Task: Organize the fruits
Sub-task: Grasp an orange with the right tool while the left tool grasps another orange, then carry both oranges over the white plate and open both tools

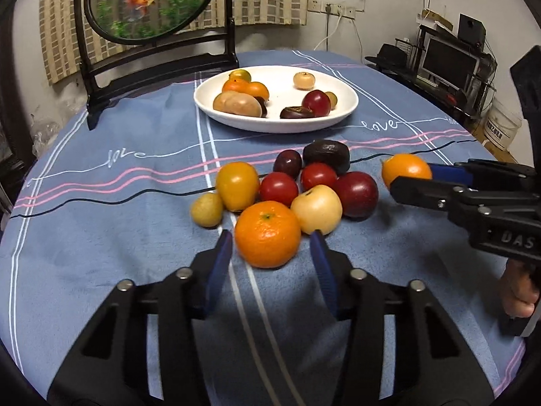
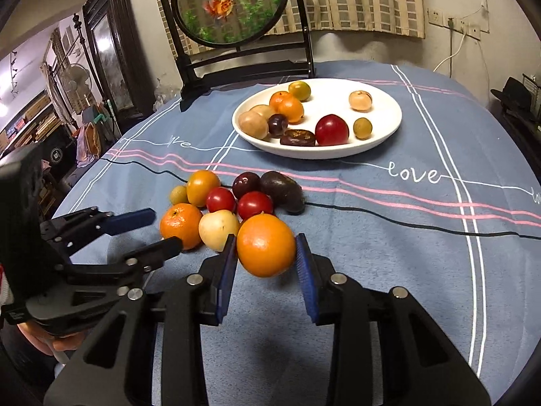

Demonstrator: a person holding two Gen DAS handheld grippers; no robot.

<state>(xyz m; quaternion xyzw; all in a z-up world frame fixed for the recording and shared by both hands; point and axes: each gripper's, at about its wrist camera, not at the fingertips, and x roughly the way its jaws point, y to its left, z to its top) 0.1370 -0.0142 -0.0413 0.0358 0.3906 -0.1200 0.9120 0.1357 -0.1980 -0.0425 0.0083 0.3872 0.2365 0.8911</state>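
Note:
A pile of loose fruit (image 1: 287,186) lies on the blue tablecloth in front of a white plate (image 1: 284,91) that holds several more fruits. At the pile's near edge sits a tangerine (image 1: 267,233) between the tips of my left gripper (image 1: 270,237). Its blue pads (image 1: 223,250) flank the fruit with narrow gaps showing, so it stands open. To the right, my right gripper (image 2: 265,247) is shut on an orange (image 2: 265,245) and holds it off the cloth. In the right wrist view, the left gripper (image 2: 167,230) just reaches the tangerine (image 2: 181,225).
A round painted screen on a dark wooden stand (image 1: 162,64) rises behind the plate at the back left. A person's hand (image 1: 517,294) holds the right gripper's handle. Bare cloth (image 2: 405,253) lies right of the pile. Shelves and a monitor (image 1: 449,64) stand past the table's right edge.

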